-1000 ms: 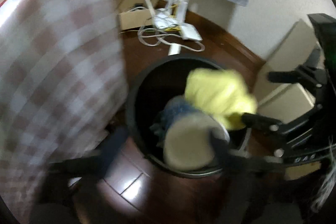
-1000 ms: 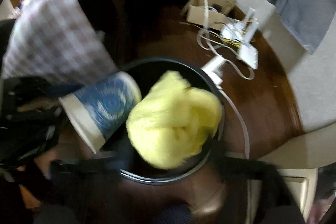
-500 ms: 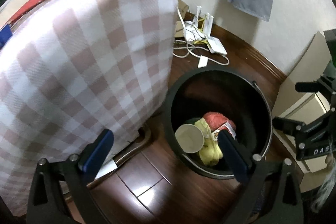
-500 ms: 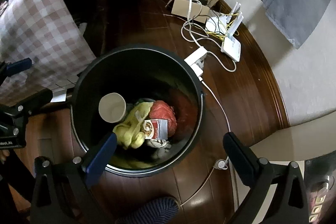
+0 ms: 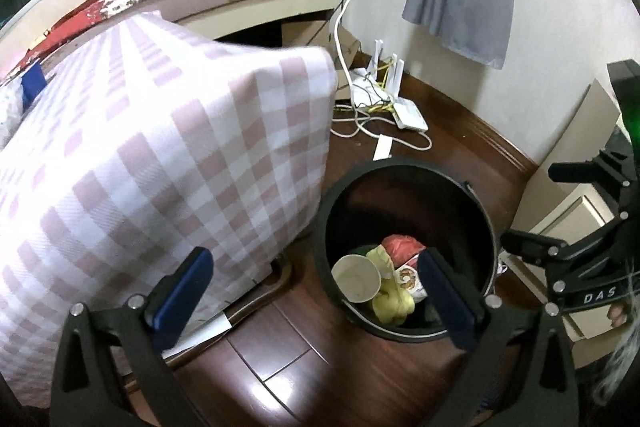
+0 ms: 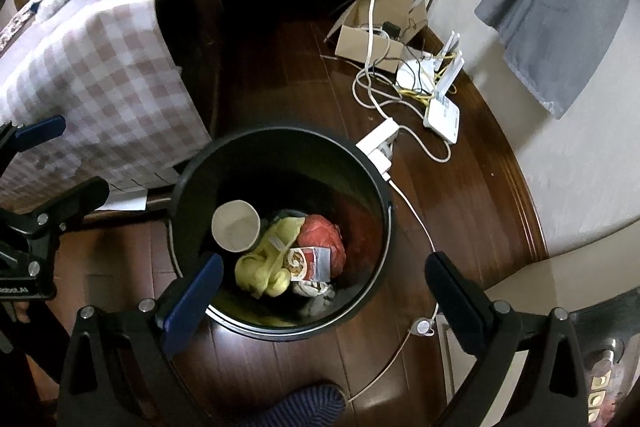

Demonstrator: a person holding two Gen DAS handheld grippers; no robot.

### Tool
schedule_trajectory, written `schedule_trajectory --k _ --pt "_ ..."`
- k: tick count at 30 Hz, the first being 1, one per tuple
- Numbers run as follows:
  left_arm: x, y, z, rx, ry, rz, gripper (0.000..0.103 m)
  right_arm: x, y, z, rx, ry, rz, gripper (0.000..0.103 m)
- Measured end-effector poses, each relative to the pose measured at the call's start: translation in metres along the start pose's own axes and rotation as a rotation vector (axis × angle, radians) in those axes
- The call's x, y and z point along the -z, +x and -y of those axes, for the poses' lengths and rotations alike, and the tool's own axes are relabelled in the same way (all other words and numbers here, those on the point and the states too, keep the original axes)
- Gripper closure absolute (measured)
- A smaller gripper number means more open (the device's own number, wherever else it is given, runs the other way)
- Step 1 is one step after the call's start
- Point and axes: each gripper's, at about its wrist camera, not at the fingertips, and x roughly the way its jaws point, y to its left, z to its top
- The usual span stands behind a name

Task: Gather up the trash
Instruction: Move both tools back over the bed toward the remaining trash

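A black round bin (image 5: pixel 400 167) (image 6: pixel 280 133) stands on the dark wood floor. Inside lie a paper cup (image 5: pixel 356 277) (image 6: pixel 236 225) with its mouth up, a crumpled yellow wad (image 5: pixel 390 301) (image 6: pixel 262 269), a red bag (image 5: pixel 400 245) (image 6: pixel 324 237) and a printed snack packet (image 6: pixel 310 263). My left gripper (image 5: pixel 314 267) hangs open and empty above the bin's left rim. My right gripper (image 6: pixel 324 263) is wide open and empty straight over the bin. Each gripper shows in the other's view, the left one (image 6: pixel 52 167) at the left edge, the right one (image 5: pixel 580 267) at the right edge.
A table under a pink checked cloth (image 5: pixel 160 167) (image 6: pixel 100 75) stands against the bin's left side. A router (image 6: pixel 442 115), power strip (image 6: pixel 378 143), cables and a cardboard box (image 6: pixel 368 39) lie beyond. A pale cabinet (image 5: pixel 576 211) is right. A socked foot (image 6: pixel 308 403) is near.
The paper cup and the yellow wad, earlier at the grippers above the bin, now lie inside it. Both grippers have risen and stand open and empty.
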Motion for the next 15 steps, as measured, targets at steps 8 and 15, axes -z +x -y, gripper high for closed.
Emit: schedule_trajectory --k 8,15 --pt "-0.007 -0.020 -0.007 -0.011 -0.012 0.031 0.001 -0.006 -0.024 -0.008 -0.009 -0.006 0.056 0.001" --pt "-0.007 -0.031 -0.016 -0.040 -0.025 0.046 0.001 -0.013 -0.037 -0.012 -0.016 -0.011 0.090 0.001"
